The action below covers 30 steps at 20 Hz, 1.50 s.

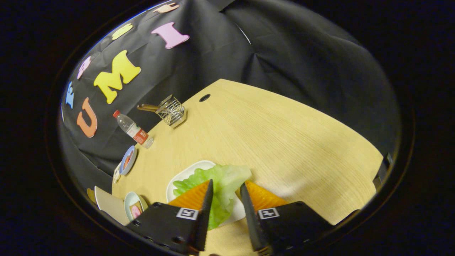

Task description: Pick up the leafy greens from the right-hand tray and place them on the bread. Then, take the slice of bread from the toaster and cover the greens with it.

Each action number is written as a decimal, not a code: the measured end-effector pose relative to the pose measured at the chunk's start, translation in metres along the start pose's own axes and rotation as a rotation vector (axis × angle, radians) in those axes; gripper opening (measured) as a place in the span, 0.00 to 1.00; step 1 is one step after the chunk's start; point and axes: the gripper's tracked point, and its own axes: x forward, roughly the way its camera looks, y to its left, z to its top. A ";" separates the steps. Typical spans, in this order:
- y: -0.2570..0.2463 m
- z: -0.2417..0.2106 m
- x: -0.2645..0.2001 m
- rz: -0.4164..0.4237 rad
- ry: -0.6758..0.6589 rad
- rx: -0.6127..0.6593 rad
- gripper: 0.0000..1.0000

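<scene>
leafy greens | straddled by tool fingers, contact not discernible | lying partly on white tray | worktop

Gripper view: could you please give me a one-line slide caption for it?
Gripper fingers straddle the leafy greens over a white tray on the wooden table.

The hand-held gripper fingers hide part of the leafy greens and white tray; grip unclear.
</scene>
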 end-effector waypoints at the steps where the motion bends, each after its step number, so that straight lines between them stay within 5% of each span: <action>1: -0.002 0.001 0.003 -0.003 -0.003 0.015 0.43; 5: 0.002 0.003 -0.003 0.018 -0.011 -0.007 0.19; 6: 0.005 0.003 -0.002 0.023 -0.015 -0.016 0.02; 14: 0.012 0.019 -0.010 -0.028 -0.098 -0.229 0.02; 20: 0.013 0.020 -0.006 -0.039 -0.089 -0.253 0.10; 22: 0.016 0.020 -0.013 -0.019 -0.106 -0.264 0.00; 30: 0.084 0.035 -0.074 0.112 -0.225 -0.343 0.00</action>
